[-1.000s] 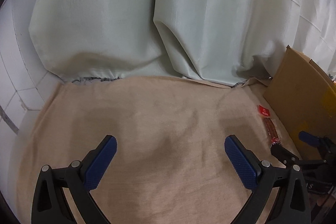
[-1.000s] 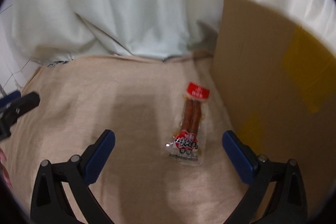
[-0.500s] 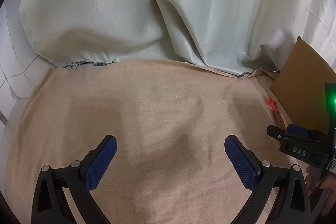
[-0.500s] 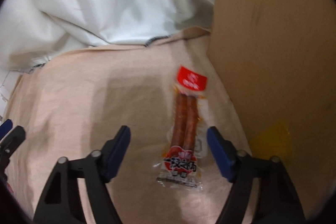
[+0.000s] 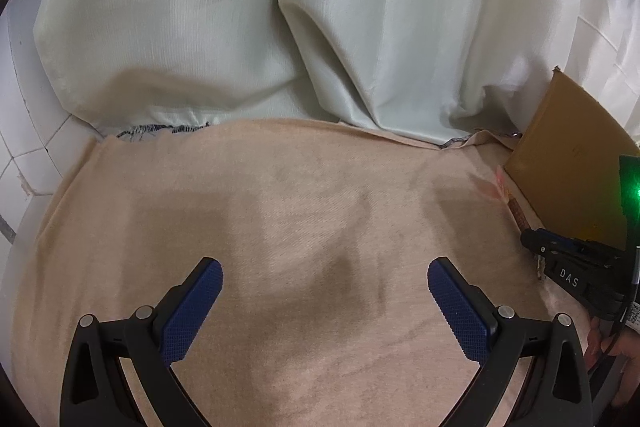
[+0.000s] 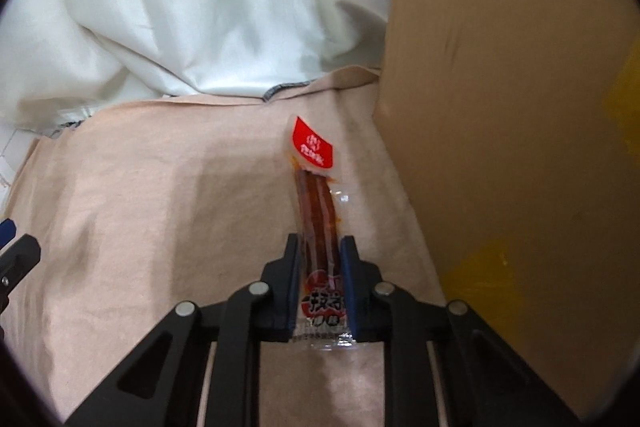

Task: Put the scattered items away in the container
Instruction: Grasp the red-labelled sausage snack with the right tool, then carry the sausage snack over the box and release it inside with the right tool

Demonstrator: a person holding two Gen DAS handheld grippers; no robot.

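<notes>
One item: a single sausage snack pack (image 6: 318,223) was the only scattered thing in sight, lying lengthwise on the beige cloth (image 6: 140,207) just beside the cardboard box (image 6: 500,107), on the box's left as the right wrist view showed it
Right gripper (image 6: 320,287): its jaws had just been closing and stood narrowed on the pack's near, printed end, both pads against the wrapper's sides; the red-tabbed far end pointed away along the box wall
Left gripper (image 5: 324,307): jaws spread wide with nothing between them, hovering over bare cloth well apart from the box
Step in hand: the grasp of the pack, judged made or nearly made; the pack was not yet off the cloth
Next move: likely a lift clear of the cloth, then a carry up and over the box's tall wall, since the opening was out of sight; the slick, limp wrapper might droop or slip
Right wrist view alone: the grip itself and the pack's whole length
Left wrist view alone: the right gripper from outside, near the box, a green light on the rig, and only a sliver of the pack beyond the fingers (image 5: 536,241)
</notes>
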